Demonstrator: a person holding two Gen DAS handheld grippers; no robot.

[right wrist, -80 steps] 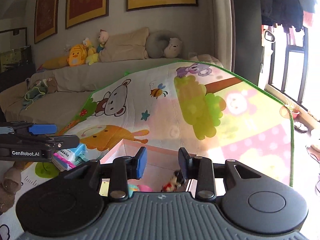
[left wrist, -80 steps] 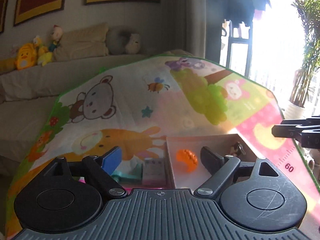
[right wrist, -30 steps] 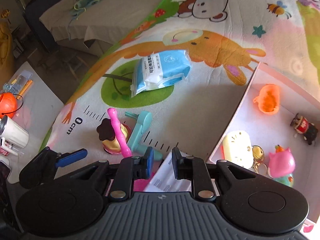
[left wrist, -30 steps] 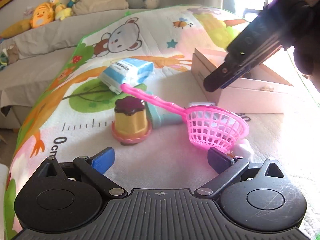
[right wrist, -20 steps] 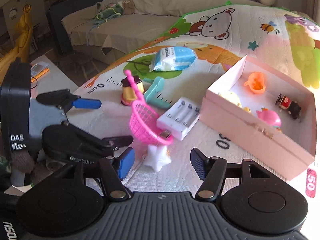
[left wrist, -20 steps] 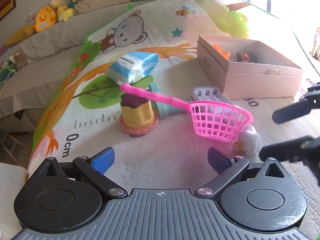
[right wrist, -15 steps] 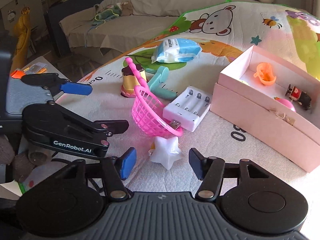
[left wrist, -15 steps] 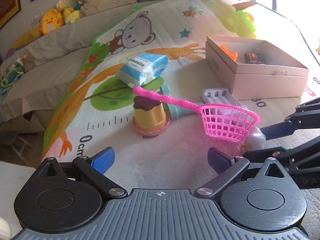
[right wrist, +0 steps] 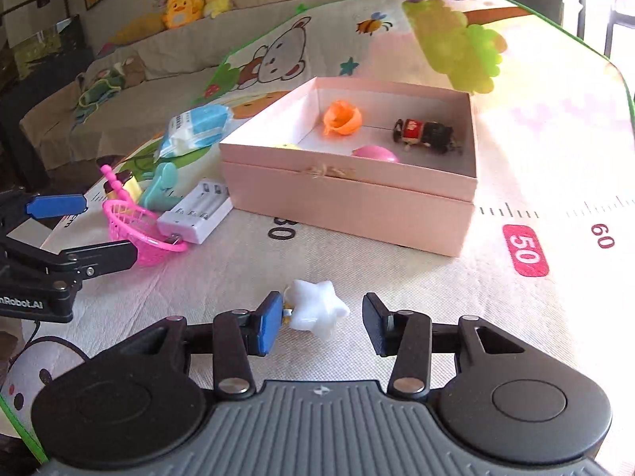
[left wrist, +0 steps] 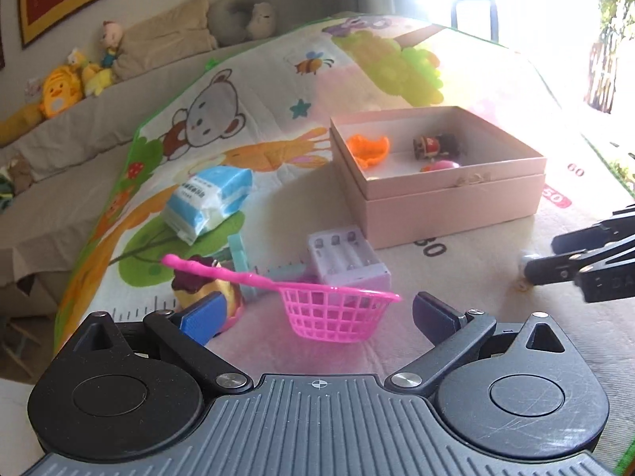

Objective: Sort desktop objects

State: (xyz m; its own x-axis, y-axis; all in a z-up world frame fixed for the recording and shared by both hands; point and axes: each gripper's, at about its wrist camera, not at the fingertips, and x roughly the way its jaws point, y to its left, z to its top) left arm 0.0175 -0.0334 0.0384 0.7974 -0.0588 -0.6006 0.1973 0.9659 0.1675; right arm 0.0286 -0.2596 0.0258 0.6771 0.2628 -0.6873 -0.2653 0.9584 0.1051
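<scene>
A white star (right wrist: 317, 309) lies on the play mat between the fingers of my right gripper (right wrist: 322, 325). Its jaws are opening; the blue pad (right wrist: 270, 327) sits against the star's left side and the black pad stands clear. My left gripper (left wrist: 317, 315) is wide open, low behind a pink toy net (left wrist: 337, 313) whose handle rests on a pudding toy (left wrist: 198, 285). In the right wrist view the left gripper (right wrist: 79, 230) is beside the net (right wrist: 139, 230). The open pink box (right wrist: 349, 198) holds an orange toy (right wrist: 341, 119), a dark figure (right wrist: 424, 133) and a pink toy (right wrist: 375, 154).
A white battery charger (right wrist: 194, 214), a teal piece (right wrist: 158, 186) and a blue tissue pack (right wrist: 198, 127) lie left of the box. Beyond the mat's far edge is a sofa with plush toys (right wrist: 178, 10). The right gripper (left wrist: 543, 256) enters the left wrist view at the right edge.
The star has slid right along the mat, away from the net, with the right gripper around it and its jaws wider. The left gripper has shifted so the net now shows between its open fingers.
</scene>
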